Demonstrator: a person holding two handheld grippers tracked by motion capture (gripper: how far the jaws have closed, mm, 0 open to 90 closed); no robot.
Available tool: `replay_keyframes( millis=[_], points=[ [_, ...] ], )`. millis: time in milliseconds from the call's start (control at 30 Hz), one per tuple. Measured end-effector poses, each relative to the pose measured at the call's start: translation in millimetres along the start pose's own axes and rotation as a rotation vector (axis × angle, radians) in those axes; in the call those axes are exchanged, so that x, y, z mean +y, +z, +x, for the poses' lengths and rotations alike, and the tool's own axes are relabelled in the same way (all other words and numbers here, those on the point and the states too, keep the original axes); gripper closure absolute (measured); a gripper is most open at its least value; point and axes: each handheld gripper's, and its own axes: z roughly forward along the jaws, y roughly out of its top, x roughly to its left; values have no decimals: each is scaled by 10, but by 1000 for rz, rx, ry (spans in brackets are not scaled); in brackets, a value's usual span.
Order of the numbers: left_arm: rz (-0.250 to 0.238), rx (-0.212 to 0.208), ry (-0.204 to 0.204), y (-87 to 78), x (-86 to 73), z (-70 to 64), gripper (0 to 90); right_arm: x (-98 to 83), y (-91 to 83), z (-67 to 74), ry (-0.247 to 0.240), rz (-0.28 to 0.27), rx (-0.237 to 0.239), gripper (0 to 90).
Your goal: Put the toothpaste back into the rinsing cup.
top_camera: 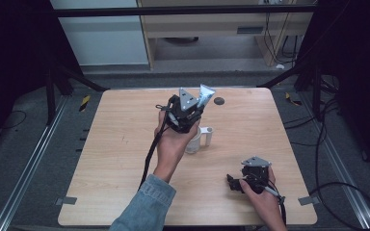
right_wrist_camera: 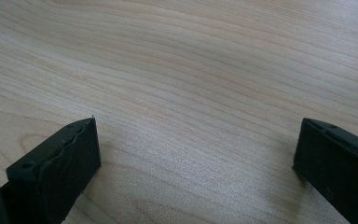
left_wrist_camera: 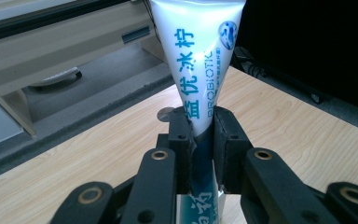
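White plastic tube (left_wrist_camera: 196,70), one, glossy, printed in blue lettering with "PROBIOTIC" legible in the left gripper view; flat crimped end uppermost, body pinched between the black jaws of the left gripper (left_wrist_camera: 203,135), which are closed tight on it. High view places this gripper (top_camera: 187,113) raised over the middle of the table (top_camera: 115,159), tube (top_camera: 204,95) poking up and tilted away, directly above one white cup (top_camera: 195,139) with a side handle (contents not discernible). Right gripper (top_camera: 233,183): one, resting near the table's front right part, held by a hand. Its own view shows two matte black jaws standing wide apart, nothing between them, over pale wood grain (right_wrist_camera: 205,79). Round dark disc (top_camera: 218,101), one, at the far edge.
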Motion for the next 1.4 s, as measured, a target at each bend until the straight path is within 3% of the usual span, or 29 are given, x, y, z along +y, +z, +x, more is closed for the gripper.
replay_keyframes(
  millis=[333,533,900,1400],
  points=[
    [-41,7,-16,45,-47,25,786,1,-1,1,3,-1,2,6],
    [-16,10,1,185,-102,84,786,0,0,0,1,-1,0,5],
    [-55,18,-12,362,-195,182,786,0,1,0,1,-2,-1,5],
    [-70,20,-5,452,-257,140,786,0,1,1,2,-2,-1,5]
  ],
)
